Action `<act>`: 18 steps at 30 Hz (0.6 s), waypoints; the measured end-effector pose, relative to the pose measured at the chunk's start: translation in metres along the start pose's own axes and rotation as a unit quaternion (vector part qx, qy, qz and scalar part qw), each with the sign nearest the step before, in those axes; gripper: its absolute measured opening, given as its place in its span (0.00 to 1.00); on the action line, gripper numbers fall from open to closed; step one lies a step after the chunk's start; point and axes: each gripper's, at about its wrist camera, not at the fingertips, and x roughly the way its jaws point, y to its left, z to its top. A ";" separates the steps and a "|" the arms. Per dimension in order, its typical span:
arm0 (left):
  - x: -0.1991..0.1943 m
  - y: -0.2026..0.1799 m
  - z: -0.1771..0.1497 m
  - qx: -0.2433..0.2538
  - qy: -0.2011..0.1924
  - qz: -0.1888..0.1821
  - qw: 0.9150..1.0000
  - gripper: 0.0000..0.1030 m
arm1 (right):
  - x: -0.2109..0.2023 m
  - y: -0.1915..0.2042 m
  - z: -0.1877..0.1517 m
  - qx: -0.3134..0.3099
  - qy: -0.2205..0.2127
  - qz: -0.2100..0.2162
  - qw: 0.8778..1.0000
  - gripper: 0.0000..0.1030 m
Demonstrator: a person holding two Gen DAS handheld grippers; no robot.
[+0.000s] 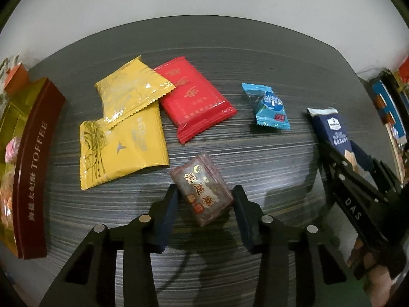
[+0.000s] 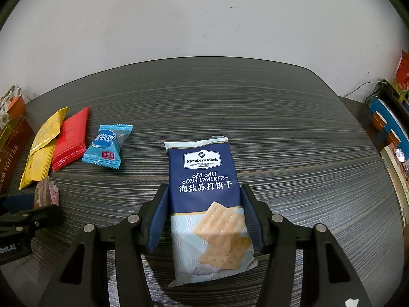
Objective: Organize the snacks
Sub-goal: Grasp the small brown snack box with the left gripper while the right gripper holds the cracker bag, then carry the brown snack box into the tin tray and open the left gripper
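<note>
The left gripper [image 1: 204,199] is clamped on a small brown candy [image 1: 203,190] on the table [image 1: 255,58]; the right gripper [image 2: 203,215] pinches the cracker pack [image 2: 204,192]. The candy sits skewed between the pads, so it may twist free when lifted.

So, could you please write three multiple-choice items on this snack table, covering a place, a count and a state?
1. Where does the red packet lie?
A. right of the yellow packets
B. inside the toffee box
C. under the crackers

2. How many yellow packets?
A. one
B. two
C. four

3. What sits between the right gripper's fingers?
A. nothing
B. blue candy
C. crackers

Key: 1 A, it lies on the table beside them; 2 B, one overlaps the other; 3 C, both pads flank the pack.
</note>
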 end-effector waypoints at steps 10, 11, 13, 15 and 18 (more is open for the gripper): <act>-0.006 -0.003 -0.010 0.032 -0.008 -0.001 0.999 0.40 | 0.001 0.000 0.000 0.000 0.000 0.000 1.000 0.51; -0.008 -0.004 -0.011 0.037 -0.010 -0.001 0.999 0.40 | 0.001 0.000 0.000 0.000 0.000 0.000 1.000 0.51; -0.011 -0.009 -0.012 0.049 -0.016 0.002 0.999 0.40 | 0.001 0.000 0.000 0.000 0.000 0.000 1.000 0.51; -0.017 -0.009 -0.013 0.058 -0.023 0.001 0.998 0.40 | 0.001 0.000 0.000 0.000 0.000 0.000 1.000 0.51; -0.030 -0.005 -0.015 0.067 -0.037 -0.001 0.997 0.40 | 0.001 -0.001 0.000 0.000 0.000 0.000 1.000 0.51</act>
